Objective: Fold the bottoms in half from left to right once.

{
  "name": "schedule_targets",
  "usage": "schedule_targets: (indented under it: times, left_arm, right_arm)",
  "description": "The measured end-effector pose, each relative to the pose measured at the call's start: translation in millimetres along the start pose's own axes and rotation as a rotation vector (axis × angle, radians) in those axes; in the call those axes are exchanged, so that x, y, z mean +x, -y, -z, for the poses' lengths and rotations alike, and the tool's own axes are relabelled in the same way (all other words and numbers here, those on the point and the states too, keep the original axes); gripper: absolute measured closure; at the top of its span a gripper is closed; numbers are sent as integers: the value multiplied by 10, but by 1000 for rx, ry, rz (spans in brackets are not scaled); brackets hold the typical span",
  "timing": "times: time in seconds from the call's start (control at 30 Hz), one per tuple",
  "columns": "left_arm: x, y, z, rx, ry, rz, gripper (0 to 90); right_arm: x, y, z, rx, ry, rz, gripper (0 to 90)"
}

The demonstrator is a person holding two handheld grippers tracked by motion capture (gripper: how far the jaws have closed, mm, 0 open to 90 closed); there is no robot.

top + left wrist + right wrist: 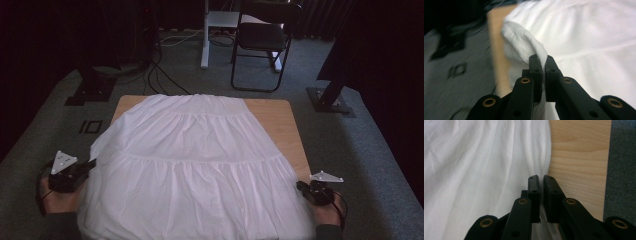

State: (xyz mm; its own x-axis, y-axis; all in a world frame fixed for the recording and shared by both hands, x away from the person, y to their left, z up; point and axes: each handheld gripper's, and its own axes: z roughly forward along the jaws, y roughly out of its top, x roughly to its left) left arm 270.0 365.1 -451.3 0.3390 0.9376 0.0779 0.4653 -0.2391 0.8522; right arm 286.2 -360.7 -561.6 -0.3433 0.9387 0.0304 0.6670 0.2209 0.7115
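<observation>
High view: a white tiered skirt (192,165) lies spread over a wooden bench (280,117), waist at the far edge, hem toward the person and hanging over the near edge. The left gripper (91,162) is at the skirt's left side edge, near the middle tier; the right gripper (301,186) is at the right hem corner. A black chair (262,40) and cables (160,75) stand on the carpet beyond.

Left gripper view: the left gripper (543,58) is clenched on a fold of the skirt (524,42), which rises in a ridge from its tips off the bench (496,45). The cloth is pulled up and gathered here.

Right gripper view: the right gripper (541,177) has its jaws nearly together on the skirt's (486,170) side edge, where it meets the bare bench (579,160). A thin layer of cloth seems to run between the pads, so I judge it grasping the edge.

The step in hand looks like lifting both side edges to fold or shift the skirt. To do it well, both hands should rise evenly and keep the cloth taut between them, so the tiers do not bunch. The right grip is thin and close to the edge; it may slip if pulled sideways.

No brand, label or writing can be read.
</observation>
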Motion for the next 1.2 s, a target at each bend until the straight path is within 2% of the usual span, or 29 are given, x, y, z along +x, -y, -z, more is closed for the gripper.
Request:
schedule_targets:
  times: [0.1,0.23,0.27,0.3,0.4,0.43,0.47,0.53,0.57,0.6,0.63,0.7,0.73,0.77,0.8,0.83,0.87,0.9,0.93,0.97,1.0,1.03,1.1,1.13,1.2]
  left_arm:
    - [-266,-265,23,-54,117,-53,875]
    - [-713,-642,-22,-128,268,-143,875]
    - [-713,-642,-22,-128,268,-143,875]
    - [-971,-816,-88,-148,349,-185,875]
    - [-1386,-1030,-202,-177,504,-225,876]
    - [-1599,-1119,-258,-189,576,-256,876]
    - [-1774,-1181,-310,-195,638,-266,876]
    - [-2139,-1261,-457,-181,751,-302,876]
    - [-2316,-1273,-555,-156,798,-316,876]
    - [-2490,-1262,-660,-129,838,-320,876]
    - [-2657,-1235,-760,-102,861,-338,875]
    - [-2920,-1158,-946,-56,874,-374,873]
    - [-2994,-1123,-1040,-41,881,-367,867]
    - [-3035,-1091,-1136,-21,901,-343,850]
    - [-3059,-1061,-1212,0,918,-322,739]
    - [-3072,-1033,-1261,14,911,-320,739]
    - [-3064,-1007,-1277,21,889,-324,623]
    - [-2967,-983,-1257,16,868,-322,606]
    - [-2967,-983,-1257,16,868,-322,584]
    - [-2894,-979,-1229,9,849,-312,584]
    - [-2804,-977,-1195,2,821,-309,540]
    - [-2705,-966,-1158,-9,791,-297,540]
    - [-2476,-932,-1087,-20,710,-282,510]
    - [-2321,-890,-1048,-30,655,-256,506]
    - [-2089,-803,-1011,-17,581,-222,486]
  right_arm:
    - [18,-6,-7,0,-4,9,837]
    - [24,-9,-12,-2,-7,10,838]
    - [24,-9,-12,-2,-7,10,838]
    - [21,-9,-14,-3,0,5,854]
    - [32,-17,-21,-3,25,11,867]
    - [35,-22,-23,0,34,14,871]
    - [39,-33,-29,3,47,17,873]
    - [45,-48,-38,8,64,18,875]
    - [47,-49,-39,8,65,18,875]
    - [47,-49,-39,8,65,18,875]
    - [48,-49,-38,9,66,15,875]
    - [46,-52,-38,11,66,10,872]
    - [51,-58,-39,15,72,5,862]
    - [64,-70,-39,22,87,6,819]
    - [112,-110,-31,31,123,8,661]
    - [112,-110,-31,31,123,8,661]
    - [190,-181,21,3,125,10,546]
    - [241,-230,58,-17,120,12,523]
    - [241,-230,58,-17,120,12,523]
    - [294,-286,92,-34,112,20,507]
    - [422,-415,151,-65,64,33,503]
    - [422,-415,151,-65,64,33,503]
    - [575,-549,194,-93,-2,64,504]
    - [660,-612,206,-105,-34,76,505]
    - [819,-728,197,-121,-100,98,517]
